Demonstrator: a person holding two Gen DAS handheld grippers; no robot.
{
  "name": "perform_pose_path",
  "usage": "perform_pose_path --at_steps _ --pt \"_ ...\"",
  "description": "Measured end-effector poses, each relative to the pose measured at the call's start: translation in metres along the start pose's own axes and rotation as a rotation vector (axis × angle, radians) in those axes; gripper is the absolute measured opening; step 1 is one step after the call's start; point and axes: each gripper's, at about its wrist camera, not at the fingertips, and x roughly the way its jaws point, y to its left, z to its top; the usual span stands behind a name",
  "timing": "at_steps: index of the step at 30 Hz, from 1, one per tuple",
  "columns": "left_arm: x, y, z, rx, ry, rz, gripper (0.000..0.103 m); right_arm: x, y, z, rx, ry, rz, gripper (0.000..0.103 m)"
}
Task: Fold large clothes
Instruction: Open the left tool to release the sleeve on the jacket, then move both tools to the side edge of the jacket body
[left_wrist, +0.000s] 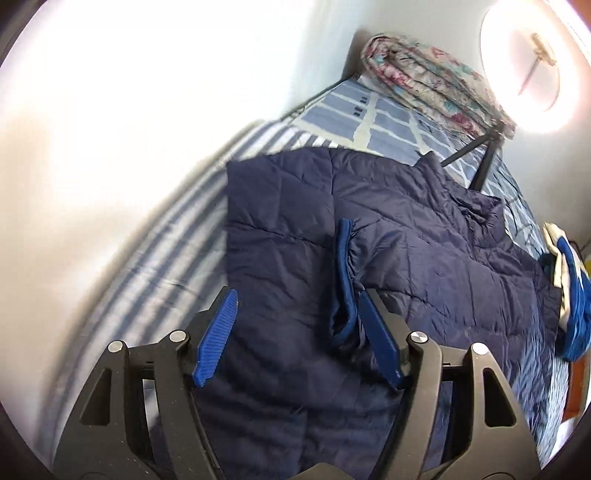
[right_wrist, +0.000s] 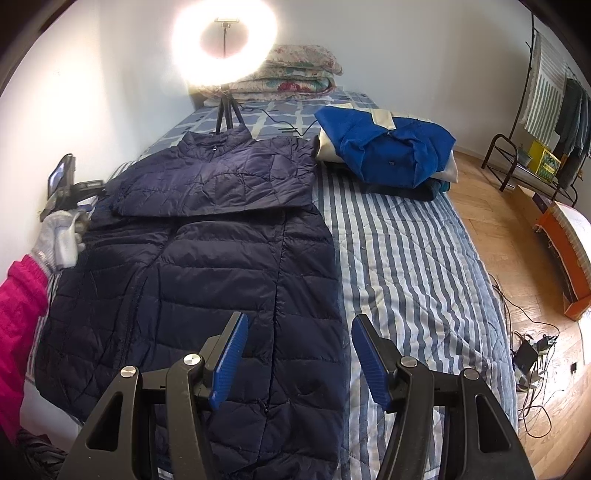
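A dark navy puffer jacket (right_wrist: 207, 243) lies flat on the striped bed (right_wrist: 399, 258), collar toward the far end, with a sleeve folded across its chest. In the left wrist view the jacket (left_wrist: 406, 229) fills the middle, and the sleeve's blue-lined cuff (left_wrist: 345, 273) lies just ahead of the fingers. My left gripper (left_wrist: 297, 295) is open and empty, low over the jacket. It also shows at the far left of the right wrist view (right_wrist: 70, 192), held by a gloved hand. My right gripper (right_wrist: 299, 321) is open and empty above the jacket's lower right edge.
A folded blue and cream garment (right_wrist: 388, 147) sits on a pile at the bed's far right. A ring light on a tripod (right_wrist: 225, 48) and folded floral quilts (right_wrist: 295, 74) stand at the head. A wall runs along the bed's left. Cables and a clothes rack (right_wrist: 546, 110) occupy the wooden floor.
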Motion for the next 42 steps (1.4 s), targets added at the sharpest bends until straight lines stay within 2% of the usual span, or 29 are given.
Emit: perform_pose_path --at_steps 8,10,15,16,17,20,25,30,33,36,42 --pt "-0.11 -0.003 -0.006 0.186 -0.084 0.008 0.07 -0.022 0.003 -0.005 -0.037 -0.084 0.024 0.062" --pt "-0.138 -0.002 -0.012 0.221 -0.098 0.0 0.071 -0.026 0.003 -0.007 -0.044 -0.101 0.033 0.066" --pt "-0.202 0.009 -0.049 0.305 -0.098 -0.017 0.076 -0.031 -0.007 -0.014 -0.045 -0.127 0.05 0.072" --pt "-0.21 0.011 -0.057 0.314 -0.093 -0.02 0.076 -0.031 -0.01 -0.016 -0.046 -0.132 0.059 0.076" --pt "-0.22 0.016 -0.067 0.321 -0.085 -0.026 0.076 -0.03 -0.012 -0.018 -0.051 -0.136 0.066 0.08" --pt "-0.236 0.034 -0.097 0.311 -0.038 -0.046 0.079 -0.022 -0.017 -0.03 -0.114 -0.138 0.05 0.083" --pt "-0.238 0.07 -0.149 0.268 0.055 -0.056 0.08 0.003 -0.038 -0.047 -0.153 -0.086 0.035 0.083" --pt "-0.218 0.107 -0.19 0.202 0.175 -0.067 0.08 0.022 -0.073 -0.057 -0.028 -0.027 0.116 0.083" --pt "-0.206 0.129 -0.201 0.12 0.235 -0.098 0.08 0.028 -0.081 -0.062 -0.009 -0.013 0.15 0.083" --pt "-0.197 0.141 -0.21 0.08 0.284 -0.127 0.08 0.036 -0.08 -0.068 -0.03 0.035 0.195 0.082" --pt "-0.18 0.162 -0.228 -0.009 0.384 -0.17 0.076 0.06 -0.086 -0.082 0.03 0.181 0.277 0.077"
